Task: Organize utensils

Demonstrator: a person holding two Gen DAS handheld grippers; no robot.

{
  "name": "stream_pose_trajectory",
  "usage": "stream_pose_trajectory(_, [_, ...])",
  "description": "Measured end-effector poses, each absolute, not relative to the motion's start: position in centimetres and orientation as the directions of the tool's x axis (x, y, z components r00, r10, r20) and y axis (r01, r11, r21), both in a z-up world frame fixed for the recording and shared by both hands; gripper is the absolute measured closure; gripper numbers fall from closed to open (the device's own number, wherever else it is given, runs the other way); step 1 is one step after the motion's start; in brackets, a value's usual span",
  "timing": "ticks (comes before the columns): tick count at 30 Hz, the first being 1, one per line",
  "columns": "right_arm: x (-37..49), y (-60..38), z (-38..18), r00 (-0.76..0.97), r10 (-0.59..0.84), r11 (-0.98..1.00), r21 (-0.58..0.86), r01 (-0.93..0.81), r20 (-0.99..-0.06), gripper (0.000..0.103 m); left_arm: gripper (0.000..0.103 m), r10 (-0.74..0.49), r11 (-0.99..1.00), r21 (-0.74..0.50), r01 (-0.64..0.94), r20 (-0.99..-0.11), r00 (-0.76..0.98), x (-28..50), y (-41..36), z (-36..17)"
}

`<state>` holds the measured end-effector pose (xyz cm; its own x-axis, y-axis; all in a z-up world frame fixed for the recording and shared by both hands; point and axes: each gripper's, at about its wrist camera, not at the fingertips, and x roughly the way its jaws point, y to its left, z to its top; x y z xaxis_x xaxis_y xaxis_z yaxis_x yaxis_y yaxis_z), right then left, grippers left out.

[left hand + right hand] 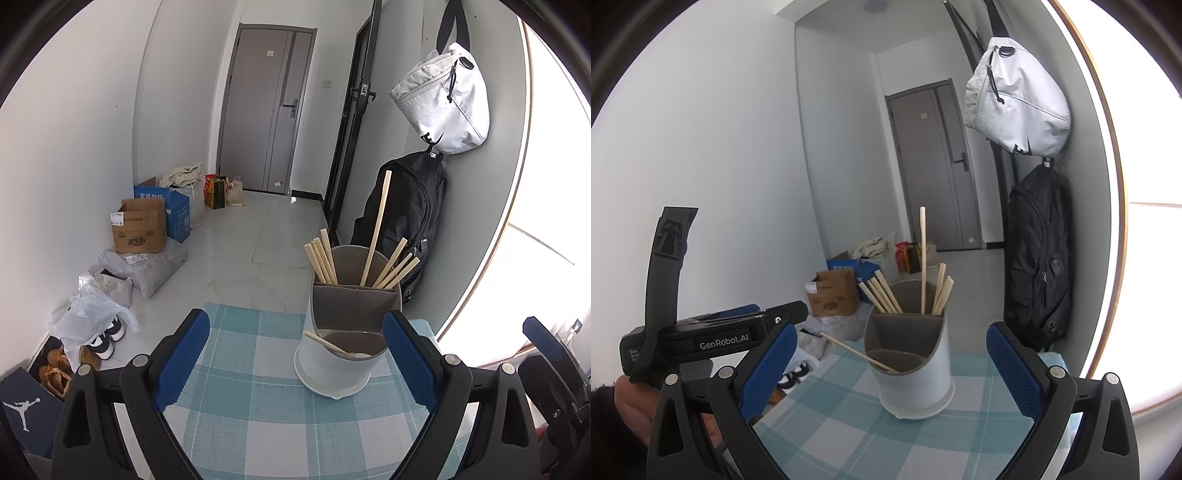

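Observation:
A white utensil holder (338, 363) with grey inner compartments stands on the blue-checked tablecloth (258, 406); it also shows in the right wrist view (912, 373). Several wooden chopsticks (325, 258) stand in its rear compartments, one (376, 229) taller than the rest. A wooden spoon (332, 345) lies slanted in the low front compartment. My left gripper (295, 354) is open and empty, just short of the holder. My right gripper (892, 369) is open and empty, facing the holder; the spoon handle (849, 349) sticks out left.
The left gripper body (713, 336) sits left of the right one. A black backpack (406, 229) and white bag (443, 99) hang on the wall right of the table. Cardboard boxes (140, 229), bags and shoes (103, 343) lie on the floor past the table's left edge.

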<state>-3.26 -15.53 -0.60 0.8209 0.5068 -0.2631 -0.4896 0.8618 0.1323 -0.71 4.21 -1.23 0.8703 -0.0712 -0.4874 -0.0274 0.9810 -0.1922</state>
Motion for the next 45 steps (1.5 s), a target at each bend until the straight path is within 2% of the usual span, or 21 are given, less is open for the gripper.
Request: stream_pose_trajectory(45, [-3.31, -15.45, -0.67, 0.817, 0.514, 0.857, 0.122, -0.5, -0.263, 0.0, 0.011, -0.07, 0.981, -0.19, -0.031, -0.502, 0.862, -0.68, 3.81, -1.47])
